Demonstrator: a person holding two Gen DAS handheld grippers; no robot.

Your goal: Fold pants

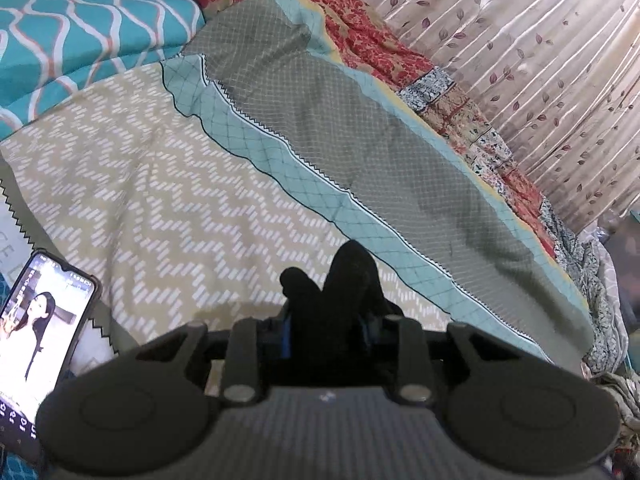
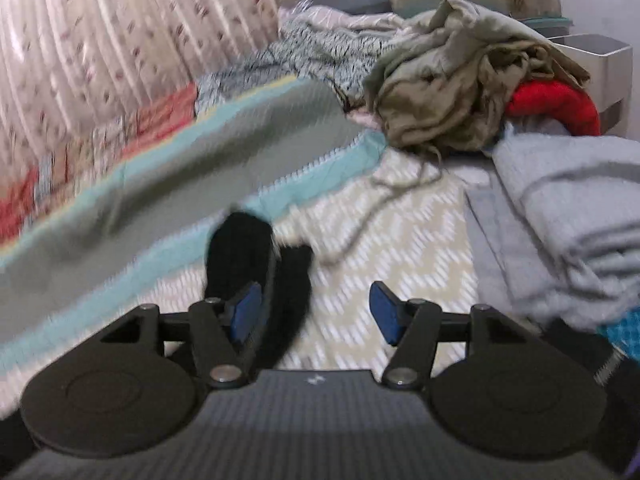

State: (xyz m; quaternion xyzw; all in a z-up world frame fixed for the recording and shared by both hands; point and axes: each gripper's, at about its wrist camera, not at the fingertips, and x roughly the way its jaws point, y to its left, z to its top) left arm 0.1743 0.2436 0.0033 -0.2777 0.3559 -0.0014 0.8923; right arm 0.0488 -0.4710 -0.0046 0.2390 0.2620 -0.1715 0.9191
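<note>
Black pants [image 1: 344, 292] are bunching up between the fingers of the left gripper [image 1: 326, 332], a dark fold of cloth rising from the narrow gap where only slivers of the blue pads are showing, so this gripper is clenching the fabric. The gripper is pointing downward over a bedspread [image 1: 168, 200] printed in beige with white dashes, bordered by a teal and grey band. A phone [image 1: 38, 328] with a lit screen is lying at the lower left, just beside the gripper body, and a teal pillow [image 1: 80, 32] is resting at the far upper left.

In the right wrist view the same black cloth [image 2: 256, 276] is hanging against the left blue pad of the right gripper [image 2: 316, 314], while the other pad is standing well apart from it with bare bedspread showing in the gap. The 2 pads are not pressing together on anything, so this gripper is released; the frame is blurred by motion, and the cloth may be draping over the left finger rather than merely touching it. This gripper is also tilting downward toward the bed. Beyond it an olive crumpled garment [image 2: 460, 80] is sitting on a heap, with a red item [image 2: 556, 104] beside it and folded grey fabric [image 2: 568, 208] at the right
</note>
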